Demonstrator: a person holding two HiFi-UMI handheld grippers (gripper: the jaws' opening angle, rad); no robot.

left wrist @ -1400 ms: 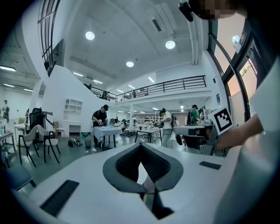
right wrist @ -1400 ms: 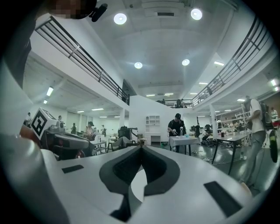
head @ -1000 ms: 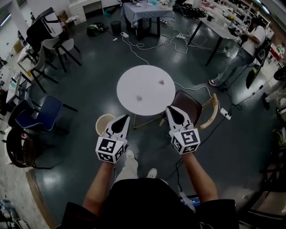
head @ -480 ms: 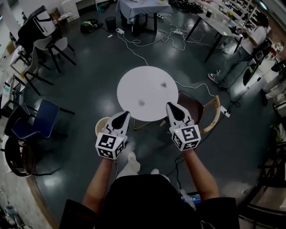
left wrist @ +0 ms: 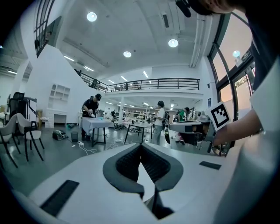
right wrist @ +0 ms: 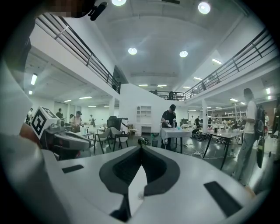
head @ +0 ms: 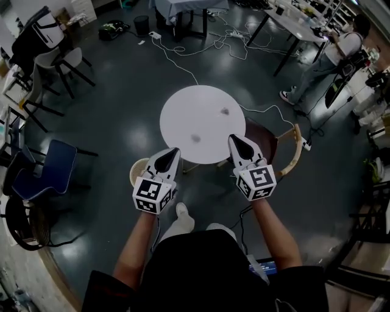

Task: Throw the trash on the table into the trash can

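A round white table (head: 183, 109) stands ahead of me with two small dark scraps of trash on it, one at the right (head: 225, 111) and one nearer the front edge (head: 195, 138). On the floor at the table's near left sits a cream round trash can (head: 138, 169), partly hidden by my left gripper (head: 173, 152). That gripper hangs shut and empty just short of the table's front left edge. My right gripper (head: 233, 139) is shut and empty too, over the front right edge. In both gripper views the jaws (left wrist: 141, 145) (right wrist: 141, 147) meet with nothing between them.
A brown chair (head: 271, 145) stands close against the table's right side. Left of me is a blue chair (head: 52, 166). White cables (head: 195, 52) cross the dark floor beyond the table. Further tables (head: 189, 9) stand far back, and a person (head: 338, 52) at the far right.
The view has crept a little forward and the feet have shifted. Both grippers keep the same shut pose before the table; the trash has not moved.
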